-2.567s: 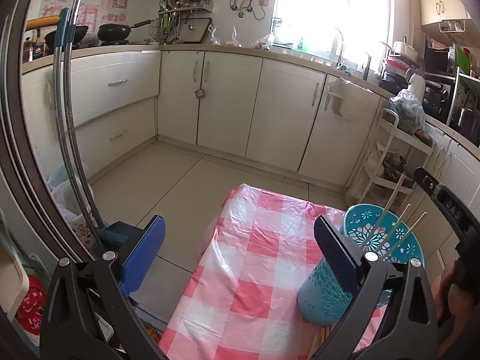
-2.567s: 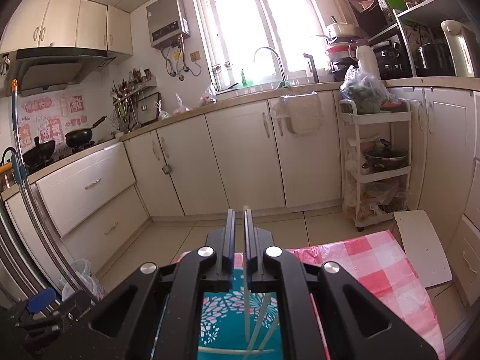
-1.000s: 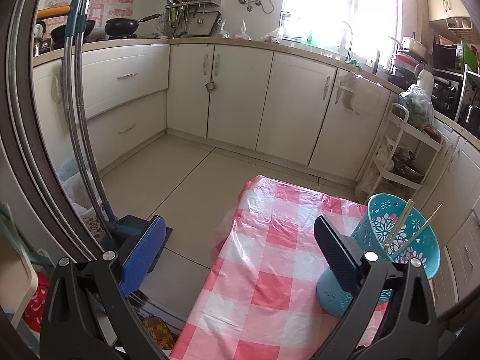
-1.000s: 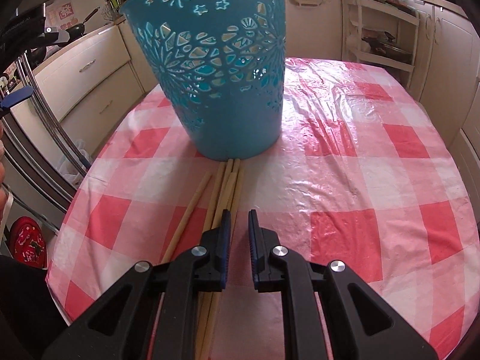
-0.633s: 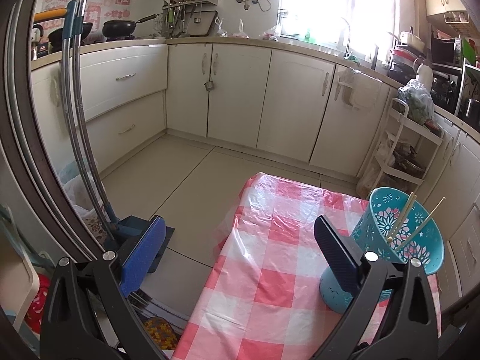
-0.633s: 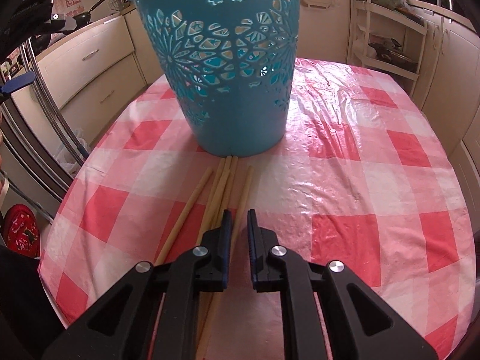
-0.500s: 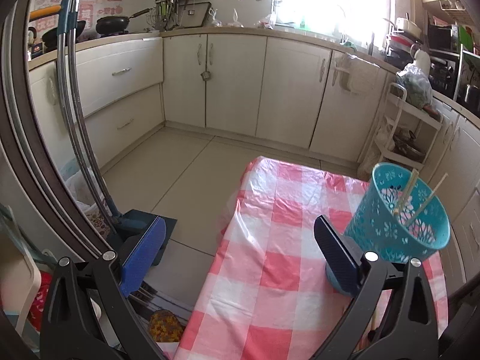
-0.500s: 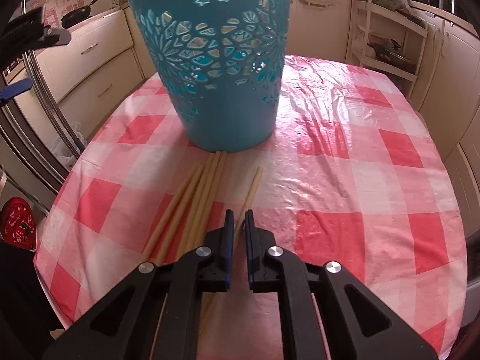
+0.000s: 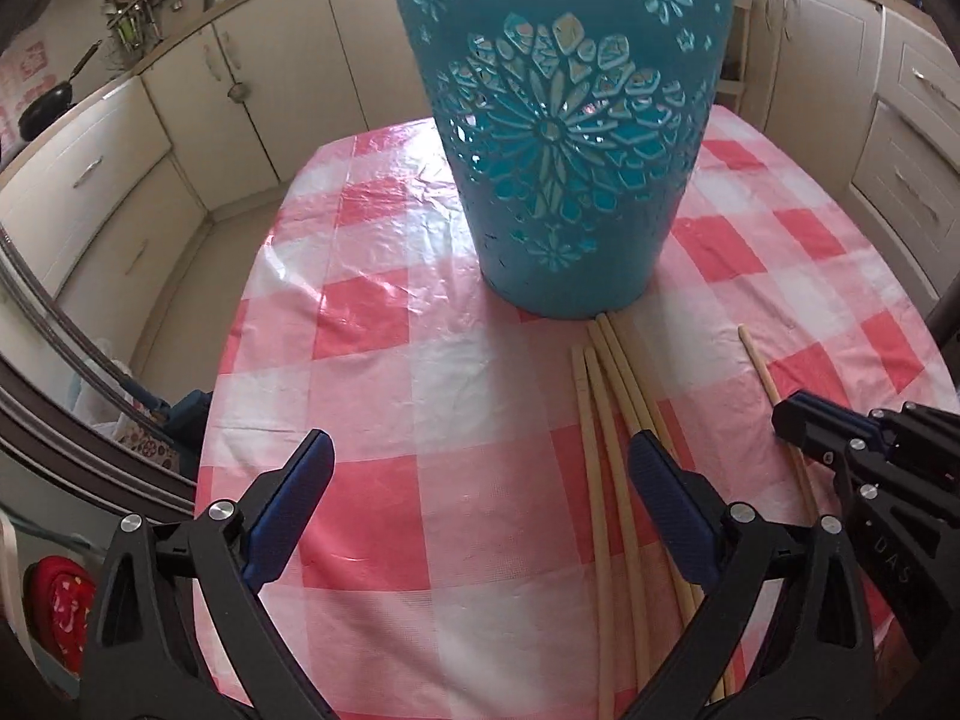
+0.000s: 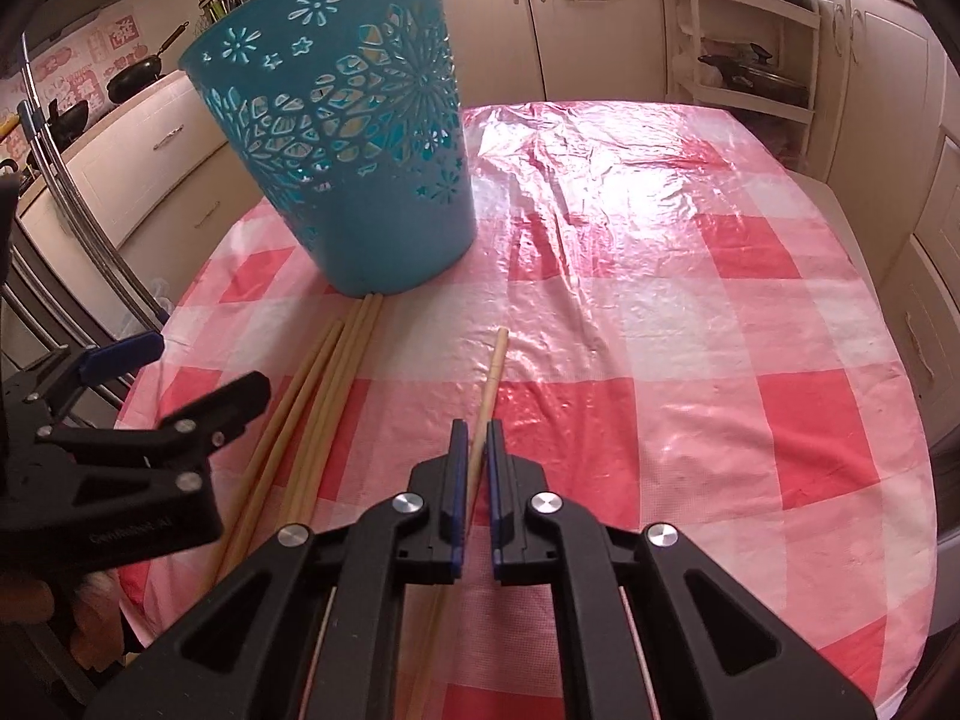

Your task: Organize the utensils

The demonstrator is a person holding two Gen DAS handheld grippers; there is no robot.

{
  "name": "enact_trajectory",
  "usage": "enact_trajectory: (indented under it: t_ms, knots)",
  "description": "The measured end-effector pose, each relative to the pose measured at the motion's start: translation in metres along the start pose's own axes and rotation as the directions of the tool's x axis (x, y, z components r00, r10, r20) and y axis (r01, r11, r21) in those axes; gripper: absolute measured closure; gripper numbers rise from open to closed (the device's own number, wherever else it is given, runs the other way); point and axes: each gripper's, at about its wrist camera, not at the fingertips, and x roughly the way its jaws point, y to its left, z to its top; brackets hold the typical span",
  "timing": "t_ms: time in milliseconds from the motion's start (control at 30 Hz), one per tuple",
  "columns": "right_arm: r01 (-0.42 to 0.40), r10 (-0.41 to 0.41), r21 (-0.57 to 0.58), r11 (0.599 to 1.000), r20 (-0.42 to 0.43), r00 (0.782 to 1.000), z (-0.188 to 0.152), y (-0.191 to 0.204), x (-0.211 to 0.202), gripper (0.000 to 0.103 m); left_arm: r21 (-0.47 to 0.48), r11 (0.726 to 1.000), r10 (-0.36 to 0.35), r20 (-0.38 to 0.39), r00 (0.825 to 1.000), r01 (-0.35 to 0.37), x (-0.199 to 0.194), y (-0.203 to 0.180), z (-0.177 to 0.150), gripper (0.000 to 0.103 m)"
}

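A teal cut-out basket [image 9: 570, 150] [image 10: 348, 150] stands upright on the pink check tablecloth [image 9: 384, 372]. Several pale chopsticks [image 9: 606, 420] [image 10: 324, 372] lie bundled, their tips touching the basket's foot. My right gripper [image 10: 476, 429] [image 9: 786, 420] is shut on a single chopstick [image 10: 495, 360] [image 9: 757, 363], which lies apart to the right of the bundle. Low over the cloth, my left gripper [image 9: 477, 456] [image 10: 180, 372] is open, its right finger [image 9: 666, 492] over the bundle. The basket's inside is hidden.
The cloth's left edge [image 9: 240, 360] drops toward the floor and a metal frame [image 9: 72, 324]. Cream cabinets [image 10: 600, 18] and a white shelf rack [image 10: 744, 42] stand behind the table. Bare cloth [image 10: 690, 300] stretches to the right of the basket.
My left gripper has swung down from looking across the kitchen to low over the table by the bundle. The right gripper closed on one chopstick and drew it right, away from the bundle.
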Motion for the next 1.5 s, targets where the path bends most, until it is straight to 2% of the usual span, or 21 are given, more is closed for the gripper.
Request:
enact_trajectory:
  t_ms: [333,700,767,867,967,1033,1133,1300,1400,1500]
  knots:
    - [-0.021,0.021,0.013,1.000,0.003,1.000,-0.001,-0.003,0.001,0.097,-0.037,0.999,0.015,-0.028,1.000,-0.016,0.012,0.007,0.001,0.009]
    - [-0.020,0.020,0.011,1.000,0.004,1.000,-0.001,-0.002,0.001,0.097,-0.020,1.000,0.024,-0.048,0.999,-0.025,0.023,0.002,0.004,0.017]
    - [-0.022,0.022,0.012,1.000,0.006,1.000,0.000,-0.002,0.002,0.096,-0.027,1.000,0.012,-0.051,0.999,-0.014,0.025,0.003,0.006,0.021]
    - [-0.017,0.017,0.007,1.000,0.010,1.000,0.000,-0.001,0.002,0.096,-0.033,0.999,-0.019,-0.049,0.999,0.017,0.026,0.002,0.008,0.034]
    - [-0.015,0.015,0.001,1.000,0.014,1.000,0.000,0.000,0.003,0.096,-0.030,0.998,-0.061,-0.044,0.997,0.060,0.025,-0.001,0.010,0.054]
    - [-0.016,0.016,0.000,1.000,0.018,1.000,0.000,0.001,0.004,0.096,-0.027,0.993,-0.113,-0.045,0.993,0.112,0.025,-0.003,0.010,0.077]
    - [-0.018,0.018,-0.001,1.000,0.024,1.000,0.001,0.001,0.005,0.096,-0.033,0.990,-0.141,-0.062,0.988,0.140,0.024,-0.003,0.014,0.097]
    - [-0.022,0.023,-0.007,1.000,0.033,0.999,0.001,0.000,0.006,0.096,-0.122,0.971,-0.220,-0.110,0.969,0.207,0.020,0.014,0.014,0.098]
    - [-0.026,0.026,-0.005,1.000,0.034,0.999,0.001,0.000,0.006,0.096,-0.154,0.960,-0.247,-0.068,0.967,0.234,-0.007,0.024,0.016,0.098]
    - [-0.027,0.027,-0.002,1.000,0.035,0.999,0.001,-0.001,0.007,0.096,-0.194,0.934,-0.306,0.003,0.952,0.301,-0.048,0.036,0.018,0.098]
